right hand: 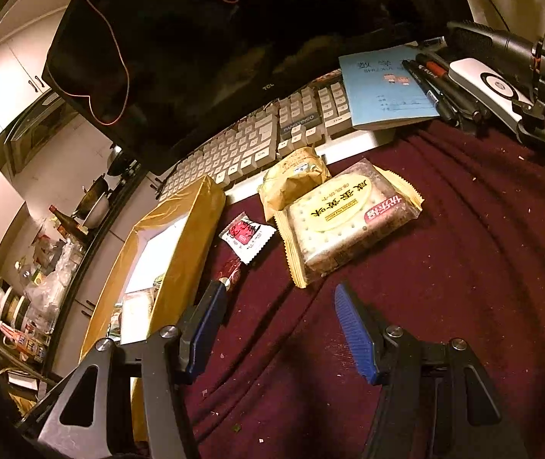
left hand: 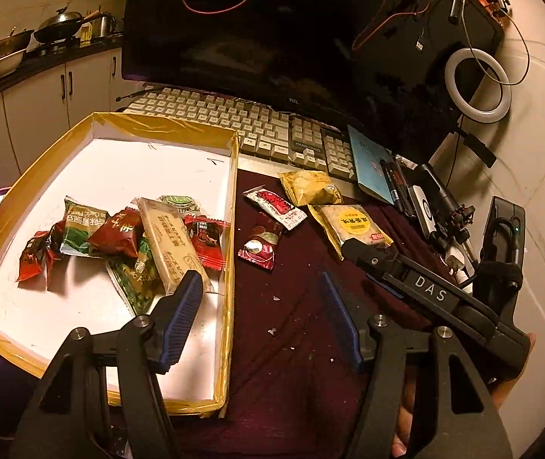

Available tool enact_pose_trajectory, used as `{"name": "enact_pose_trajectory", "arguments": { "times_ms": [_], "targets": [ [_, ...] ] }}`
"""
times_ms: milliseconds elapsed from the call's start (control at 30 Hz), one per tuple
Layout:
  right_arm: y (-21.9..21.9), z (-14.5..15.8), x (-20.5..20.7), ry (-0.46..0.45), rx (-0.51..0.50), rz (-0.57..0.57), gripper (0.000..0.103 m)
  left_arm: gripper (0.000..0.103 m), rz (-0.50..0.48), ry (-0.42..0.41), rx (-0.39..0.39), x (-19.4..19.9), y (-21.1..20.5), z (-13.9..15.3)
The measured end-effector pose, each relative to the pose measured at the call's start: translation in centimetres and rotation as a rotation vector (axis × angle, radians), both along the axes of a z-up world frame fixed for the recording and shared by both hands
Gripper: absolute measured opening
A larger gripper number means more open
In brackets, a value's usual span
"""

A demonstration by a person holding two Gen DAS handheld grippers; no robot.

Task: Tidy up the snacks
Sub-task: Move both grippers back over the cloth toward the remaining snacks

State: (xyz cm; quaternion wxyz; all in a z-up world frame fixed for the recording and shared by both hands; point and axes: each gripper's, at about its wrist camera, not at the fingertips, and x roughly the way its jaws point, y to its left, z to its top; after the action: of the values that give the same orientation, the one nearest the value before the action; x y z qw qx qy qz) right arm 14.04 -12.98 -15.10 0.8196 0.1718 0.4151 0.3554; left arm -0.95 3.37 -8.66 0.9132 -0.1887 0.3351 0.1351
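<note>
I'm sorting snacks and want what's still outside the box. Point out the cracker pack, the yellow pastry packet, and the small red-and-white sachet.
cracker pack (right hand: pixel 348 218), right wrist view, on its yellow oval label
yellow pastry packet (right hand: pixel 291 176), right wrist view, wrapper middle
red-and-white sachet (left hand: pixel 275 206), left wrist view, on its red print

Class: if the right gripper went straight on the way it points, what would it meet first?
Probably the cracker pack, lying just beyond the open right gripper on the cloth; depth is uncertain.

A beige keyboard (left hand: pixel 234 122) is seen under a dark monitor (left hand: pixel 272 30). A blue notebook (right hand: pixel 385 88) is laid on its right end, with pens (right hand: pixel 431 84) beside. A white ring light (left hand: pixel 477 84) is seen behind.
</note>
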Motion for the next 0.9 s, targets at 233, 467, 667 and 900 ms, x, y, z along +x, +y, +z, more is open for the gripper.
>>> {"name": "enact_pose_trajectory", "arguments": {
  "times_ms": [233, 467, 667, 900],
  "targets": [
    [0.14, -0.15, 0.14, 0.012, -0.012, 0.002, 0.062, 0.063, -0.007, 0.008, 0.003, 0.19, -0.26, -0.12],
    [0.12, -0.22, 0.22, 0.014, -0.013, -0.009, 0.062, 0.063, -0.014, 0.009, 0.009, 0.36, -0.50, 0.06],
    [0.13, -0.27, 0.23, 0.021, -0.011, -0.004, 0.062, 0.063, -0.021, 0.012, 0.014, 0.53, -0.77, 0.04],
    [0.14, -0.25, 0.17, 0.019, -0.011, -0.004, 0.062, 0.063, -0.027, 0.012, 0.014, 0.41, -0.80, 0.01]
  ]
}}
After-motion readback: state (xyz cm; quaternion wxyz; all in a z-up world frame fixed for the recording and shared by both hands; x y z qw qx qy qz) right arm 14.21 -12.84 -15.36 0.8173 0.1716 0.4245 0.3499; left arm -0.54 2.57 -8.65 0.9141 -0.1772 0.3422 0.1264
